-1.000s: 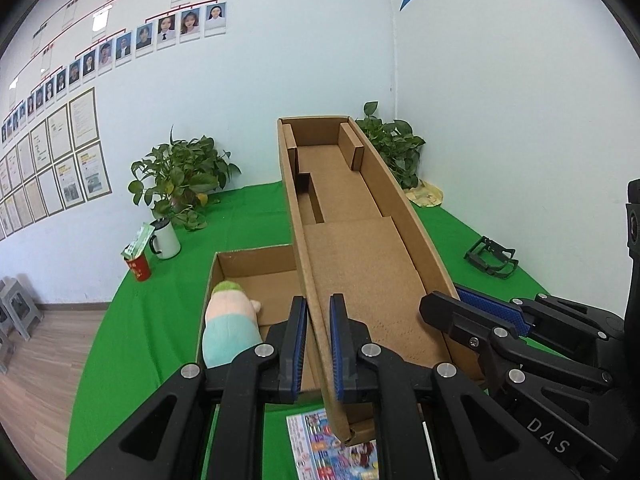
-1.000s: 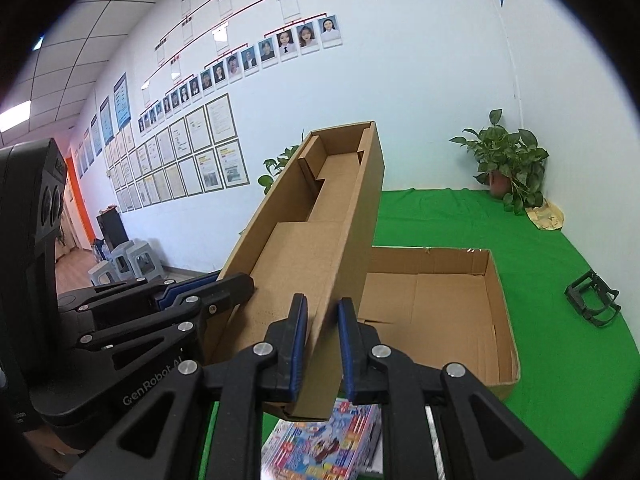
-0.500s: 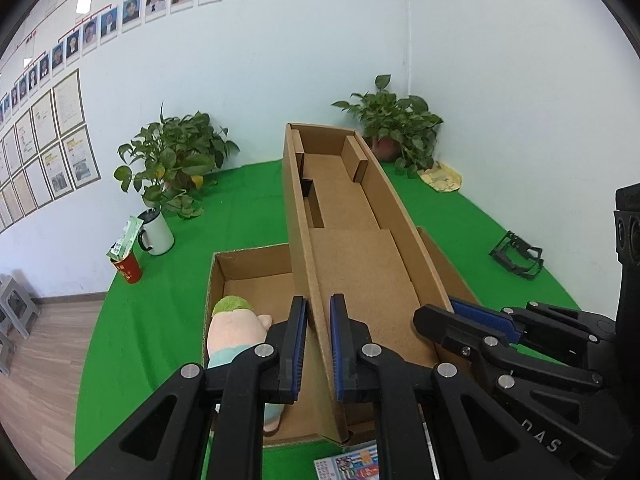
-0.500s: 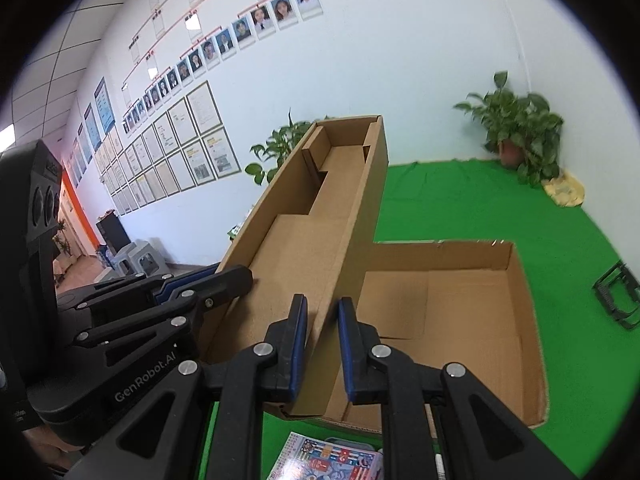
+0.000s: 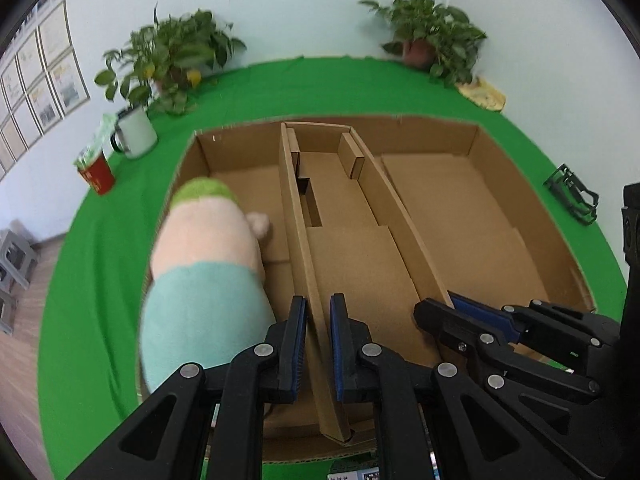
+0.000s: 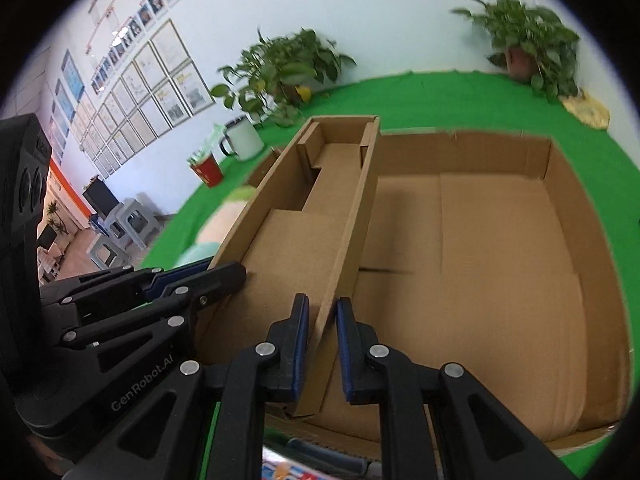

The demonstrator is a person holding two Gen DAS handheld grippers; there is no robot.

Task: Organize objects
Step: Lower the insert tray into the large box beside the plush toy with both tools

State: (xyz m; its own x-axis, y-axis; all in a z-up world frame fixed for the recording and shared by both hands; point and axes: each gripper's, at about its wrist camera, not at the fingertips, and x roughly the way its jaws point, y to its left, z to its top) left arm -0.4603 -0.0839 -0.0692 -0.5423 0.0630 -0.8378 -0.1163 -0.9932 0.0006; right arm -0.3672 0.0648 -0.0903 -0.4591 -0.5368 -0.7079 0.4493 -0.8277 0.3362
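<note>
Inside the wide corrugated carton (image 5: 472,208), a narrow cardboard tray (image 5: 348,248) is being pinched by its thin sidewalls between left gripper (image 5: 319,344) and right gripper (image 6: 322,346), beside a plush doll (image 5: 204,272).

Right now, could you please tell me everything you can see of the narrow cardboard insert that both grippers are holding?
The narrow cardboard insert is a long, open-topped trough of plain brown corrugated card with low side walls, folded tabs at its far end and a cutout in its floor. The left gripper pinches its left wall, the right gripper its right wall. It lies lengthwise within the large cardboard box, beside the plush toy.
</note>
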